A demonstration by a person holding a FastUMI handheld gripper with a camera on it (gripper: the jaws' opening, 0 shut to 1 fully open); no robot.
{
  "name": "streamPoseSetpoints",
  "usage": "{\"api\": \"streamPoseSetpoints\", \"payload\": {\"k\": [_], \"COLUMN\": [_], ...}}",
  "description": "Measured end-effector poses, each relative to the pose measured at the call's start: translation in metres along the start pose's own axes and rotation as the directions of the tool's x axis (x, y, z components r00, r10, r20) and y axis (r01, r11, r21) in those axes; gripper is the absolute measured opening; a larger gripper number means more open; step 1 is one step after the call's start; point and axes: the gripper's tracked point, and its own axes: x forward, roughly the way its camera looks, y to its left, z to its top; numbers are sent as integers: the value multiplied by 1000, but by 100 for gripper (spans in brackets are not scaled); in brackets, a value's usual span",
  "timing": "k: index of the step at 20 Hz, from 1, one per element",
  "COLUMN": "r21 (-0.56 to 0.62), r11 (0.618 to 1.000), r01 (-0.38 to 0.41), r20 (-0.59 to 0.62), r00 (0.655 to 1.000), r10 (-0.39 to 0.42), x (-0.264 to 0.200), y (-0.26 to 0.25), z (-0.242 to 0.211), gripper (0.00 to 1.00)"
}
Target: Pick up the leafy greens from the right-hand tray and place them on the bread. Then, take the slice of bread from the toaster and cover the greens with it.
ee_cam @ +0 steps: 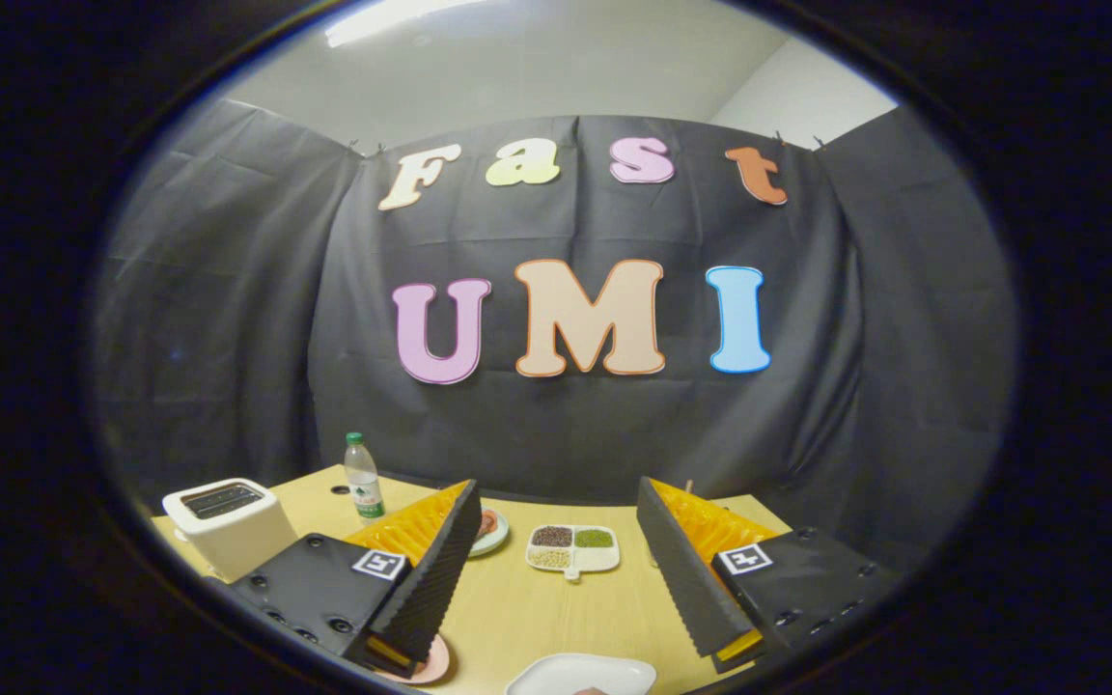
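Currently the gripper (556, 603) hangs above the pale wooden surface (517, 608), fingers spread wide, holding nothing. A white toaster (228, 521) sits beyond the left finger, its slot's contents too dark to tell. Greens and bread are not made out, so the step stays uncertain. Around: white divided dish (573, 550), plastic bottle (362, 478), white plate (580, 673) nearest.

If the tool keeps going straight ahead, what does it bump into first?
Probably the white divided dish of beans and grains, lying on the wooden table beyond the open tool. If the tool passes above it, then the black cloth wall. Depth is unclear.
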Motion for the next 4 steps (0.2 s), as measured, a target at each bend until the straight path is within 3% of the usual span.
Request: {"api": "streamPoseSetpoints", "payload": {"k": [4], "r21": [-9], "r11": [1000], "r01": [30], "r20": [6], "r00": [1000], "r10": [-30], "x": [2], "y": [-10], "z": [4], "gripper": [100]}}
